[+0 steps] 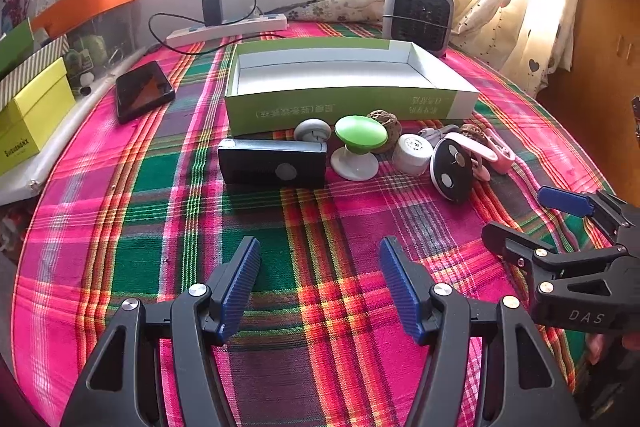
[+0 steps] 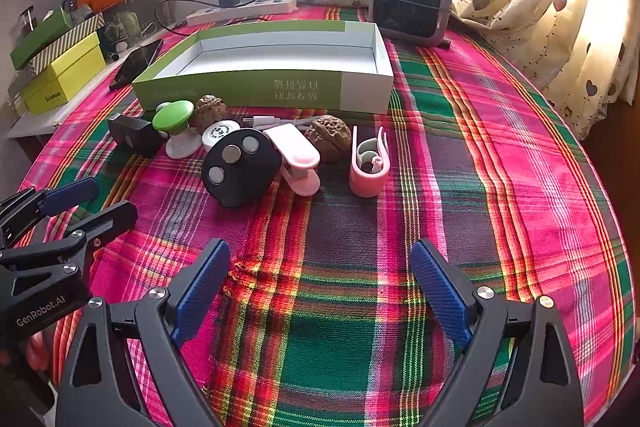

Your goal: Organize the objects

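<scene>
Both tools are spread wide with nothing in them: the left tool sits at the bottom of its frame, the right tool likewise, each hovering over the plaid cloth on the worktop. Further out, mid-frame, there's a little cluster: a black box, a green-topped knob, a white cap, a black disc with metal dots, pink clips and a walnut. Just behind them sits the open green-and-white box, empty inside. A phone lies at left, a small heater upper right.
</scene>
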Available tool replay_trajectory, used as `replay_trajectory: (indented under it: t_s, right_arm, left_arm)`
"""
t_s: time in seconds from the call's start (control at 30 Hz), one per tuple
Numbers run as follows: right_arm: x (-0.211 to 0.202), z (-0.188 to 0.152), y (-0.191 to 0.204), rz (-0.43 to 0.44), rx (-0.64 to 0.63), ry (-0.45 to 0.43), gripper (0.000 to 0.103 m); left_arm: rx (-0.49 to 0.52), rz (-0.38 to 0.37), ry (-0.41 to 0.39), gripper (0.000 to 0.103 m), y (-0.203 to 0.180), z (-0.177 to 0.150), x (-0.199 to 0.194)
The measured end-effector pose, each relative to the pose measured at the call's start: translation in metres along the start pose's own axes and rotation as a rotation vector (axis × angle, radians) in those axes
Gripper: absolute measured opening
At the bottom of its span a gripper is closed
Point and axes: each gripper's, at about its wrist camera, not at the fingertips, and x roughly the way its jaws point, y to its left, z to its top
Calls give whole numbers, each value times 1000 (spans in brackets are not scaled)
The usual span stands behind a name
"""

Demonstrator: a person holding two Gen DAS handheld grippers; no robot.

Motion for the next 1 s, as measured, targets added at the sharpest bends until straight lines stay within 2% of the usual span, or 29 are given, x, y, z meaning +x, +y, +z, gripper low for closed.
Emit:
replay_trajectory:
  t_s: [0.07,0.2,0.47,0.63,0.9,1.0]
  right_arm:
    - [-1,1,-4,21,-6,5,92]
    - [-2,5,-20,63,47,8,92]
    - [-1,20,-43,16,65,-21,92]
    - [2,30,-51,-1,44,-19,92]
    - [19,40,-47,-19,5,16,91]
    - [25,43,-47,-24,2,26,85]
  left_arm:
    - [5,-28,9,60,4,2,-1]
    - [11,-8,4,60,15,7,0]
    - [19,-19,-73,60,37,34,-6]
    - [33,-8,-85,60,45,46,-1]
    - [55,-33,-81,60,52,56,7]
    - [78,-60,-74,60,50,59,11]
